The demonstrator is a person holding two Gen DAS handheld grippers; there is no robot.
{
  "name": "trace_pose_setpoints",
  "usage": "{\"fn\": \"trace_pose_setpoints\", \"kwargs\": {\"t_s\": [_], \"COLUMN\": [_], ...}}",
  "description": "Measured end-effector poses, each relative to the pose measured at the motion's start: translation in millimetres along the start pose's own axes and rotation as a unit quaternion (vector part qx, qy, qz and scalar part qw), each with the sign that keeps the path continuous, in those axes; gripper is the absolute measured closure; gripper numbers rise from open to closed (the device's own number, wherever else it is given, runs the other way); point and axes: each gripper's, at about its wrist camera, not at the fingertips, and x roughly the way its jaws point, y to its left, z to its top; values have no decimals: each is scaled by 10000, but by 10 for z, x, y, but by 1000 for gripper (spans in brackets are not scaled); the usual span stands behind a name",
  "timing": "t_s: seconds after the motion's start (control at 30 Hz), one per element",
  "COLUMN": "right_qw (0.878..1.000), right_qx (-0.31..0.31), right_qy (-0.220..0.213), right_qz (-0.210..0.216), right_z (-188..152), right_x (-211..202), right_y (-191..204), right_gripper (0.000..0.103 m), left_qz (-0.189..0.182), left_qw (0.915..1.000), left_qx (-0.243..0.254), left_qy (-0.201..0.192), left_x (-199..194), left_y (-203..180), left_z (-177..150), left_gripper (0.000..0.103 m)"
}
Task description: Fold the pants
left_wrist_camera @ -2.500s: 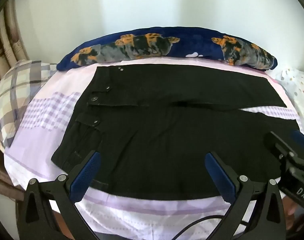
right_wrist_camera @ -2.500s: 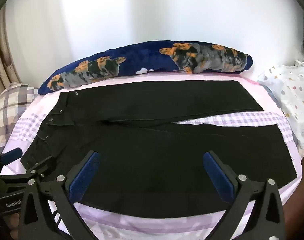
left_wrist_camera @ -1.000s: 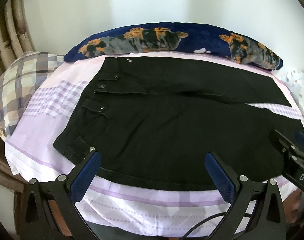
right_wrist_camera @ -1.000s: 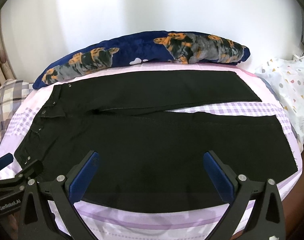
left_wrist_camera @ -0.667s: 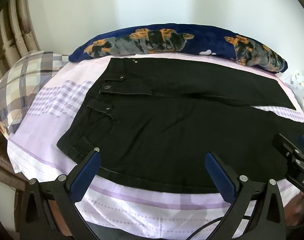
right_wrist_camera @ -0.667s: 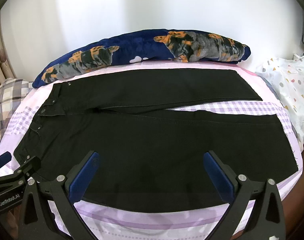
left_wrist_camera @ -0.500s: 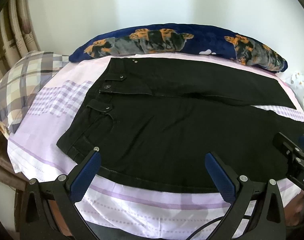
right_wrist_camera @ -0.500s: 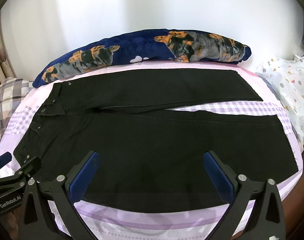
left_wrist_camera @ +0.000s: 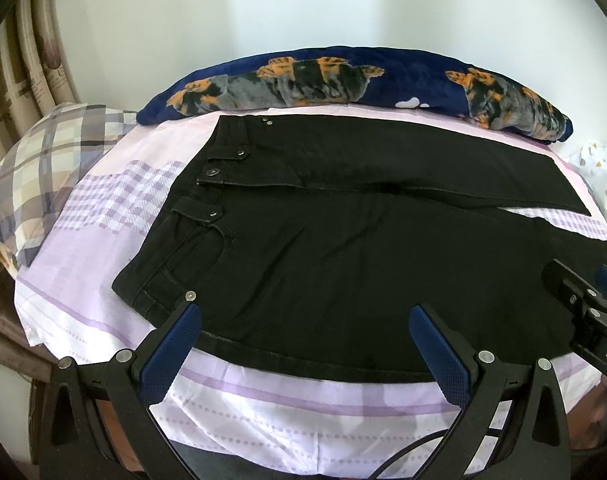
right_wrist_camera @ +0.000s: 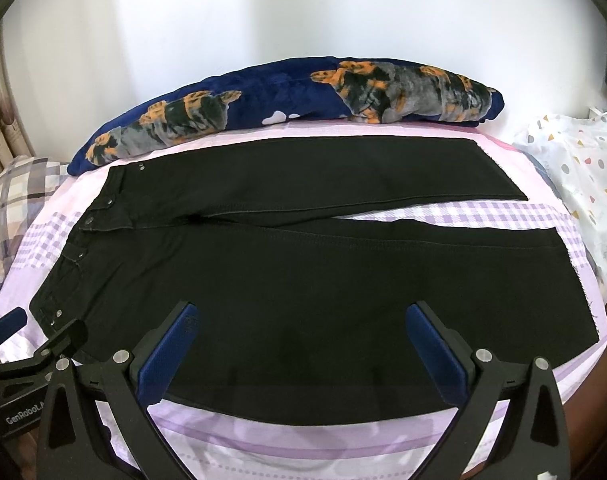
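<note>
Black pants (left_wrist_camera: 343,248) (right_wrist_camera: 311,280) lie flat on the bed, waistband to the left, both legs spread toward the right with a narrow gap between them. My left gripper (left_wrist_camera: 303,320) is open above the near edge, close to the waist end. My right gripper (right_wrist_camera: 299,320) is also open, over the near leg's lower edge, with nothing between its fingers. The right gripper (left_wrist_camera: 595,304) shows at the right edge of the left wrist view. Likewise the left gripper (right_wrist_camera: 31,340) appears at the lower left of the right wrist view.
A lilac checked sheet (left_wrist_camera: 115,204) (right_wrist_camera: 463,212) covers the bed. A dark blue pillow with orange and grey print (left_wrist_camera: 343,76) (right_wrist_camera: 303,96) runs along the far wall. A plaid pillow (left_wrist_camera: 47,164) lies at left, a white spotted cloth (right_wrist_camera: 583,168) at right.
Both grippers have drawn back a little from the pants and risen, so more of the sheet's near edge shows. In the last half second almost nothing moved. The pants lie as before.
</note>
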Motion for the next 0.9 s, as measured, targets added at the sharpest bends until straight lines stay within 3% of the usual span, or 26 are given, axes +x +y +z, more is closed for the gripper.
{"fn": "trace_pose_setpoints", "kwargs": {"t_s": [0.9], "right_qw": [10000], "right_qx": [0], "right_qy": [-5], "right_qz": [19], "right_z": [3], "right_x": [-2], "right_y": [-23], "right_gripper": [0], "left_qz": [-15], "left_qw": [10000], "left_qx": [-11], "left_qy": [0], "left_x": [-8], "left_y": [0], "left_z": [-34], "left_gripper": [0]}}
